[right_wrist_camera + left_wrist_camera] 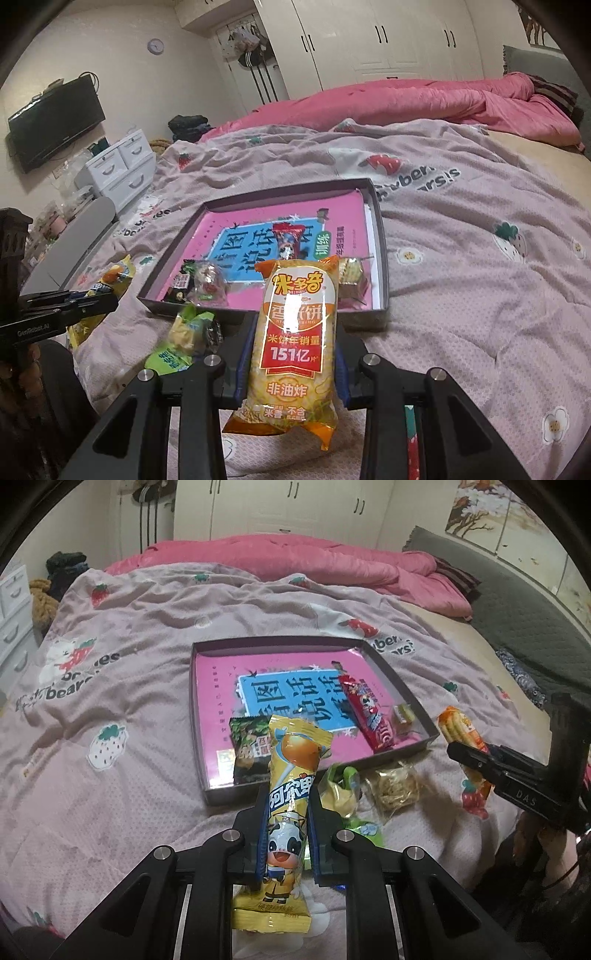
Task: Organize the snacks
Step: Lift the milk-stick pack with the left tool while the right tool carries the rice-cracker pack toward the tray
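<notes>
My left gripper [287,805] is shut on a yellow lollipop pack with a cartoon cow [290,801], held just before the near edge of a shallow grey box [207,797] with a pink book inside. My right gripper [295,332] is shut on an orange rice cracker pack [295,343], also near the box's [384,258] near edge. In the box lie a red candy stick [364,712], a dark green packet [245,749] and a small green-yellow candy [402,714]. The right gripper with its cracker pack [461,734] shows at the right of the left view.
On the pink strawberry quilt [110,664] before the box lie a green-yellow snack bag [340,790] and a clear bag of brown snack [397,786]. A rolled pink duvet [295,561] lies behind. White drawers [118,170] and a wall TV [55,122] stand left.
</notes>
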Action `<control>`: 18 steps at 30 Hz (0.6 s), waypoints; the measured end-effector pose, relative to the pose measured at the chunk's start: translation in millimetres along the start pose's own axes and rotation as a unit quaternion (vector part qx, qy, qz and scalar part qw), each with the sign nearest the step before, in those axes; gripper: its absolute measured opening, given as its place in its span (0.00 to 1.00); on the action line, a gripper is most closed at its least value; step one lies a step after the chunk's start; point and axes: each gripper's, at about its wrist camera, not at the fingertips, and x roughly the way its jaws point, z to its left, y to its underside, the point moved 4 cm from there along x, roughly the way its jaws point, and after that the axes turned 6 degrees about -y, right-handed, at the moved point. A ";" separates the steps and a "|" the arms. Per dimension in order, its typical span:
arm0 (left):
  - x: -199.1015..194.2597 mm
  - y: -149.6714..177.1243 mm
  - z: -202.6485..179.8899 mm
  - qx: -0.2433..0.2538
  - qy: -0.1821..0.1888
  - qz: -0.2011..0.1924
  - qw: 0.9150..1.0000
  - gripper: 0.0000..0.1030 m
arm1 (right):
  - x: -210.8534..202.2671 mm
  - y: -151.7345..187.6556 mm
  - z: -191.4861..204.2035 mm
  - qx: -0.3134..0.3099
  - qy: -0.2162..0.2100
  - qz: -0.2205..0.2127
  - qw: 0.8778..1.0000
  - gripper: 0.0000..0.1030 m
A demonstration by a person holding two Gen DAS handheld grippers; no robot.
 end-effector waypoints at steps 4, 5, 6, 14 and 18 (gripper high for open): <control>-2.1 -3.8 -2.8 -0.001 0.000 -0.003 1.000 0.17 | -2.7 -2.9 1.1 0.000 -0.004 -0.007 1.000 0.35; -2.4 -4.8 -3.7 -0.001 0.000 -0.004 1.000 0.17 | -3.1 -3.6 0.9 0.001 -0.004 -0.008 1.000 0.35; -2.5 -5.2 -3.8 -0.001 0.000 -0.005 1.000 0.17 | -3.4 -4.4 0.3 0.001 -0.005 -0.009 1.000 0.35; -4.0 -18.2 -6.8 -0.003 -0.001 -0.019 1.000 0.17 | -7.8 -12.3 -0.1 0.002 -0.009 -0.026 1.000 0.35; -4.8 -26.1 -8.9 -0.004 0.003 -0.028 1.000 0.17 | -9.4 -15.9 -0.1 0.003 -0.008 -0.033 0.999 0.35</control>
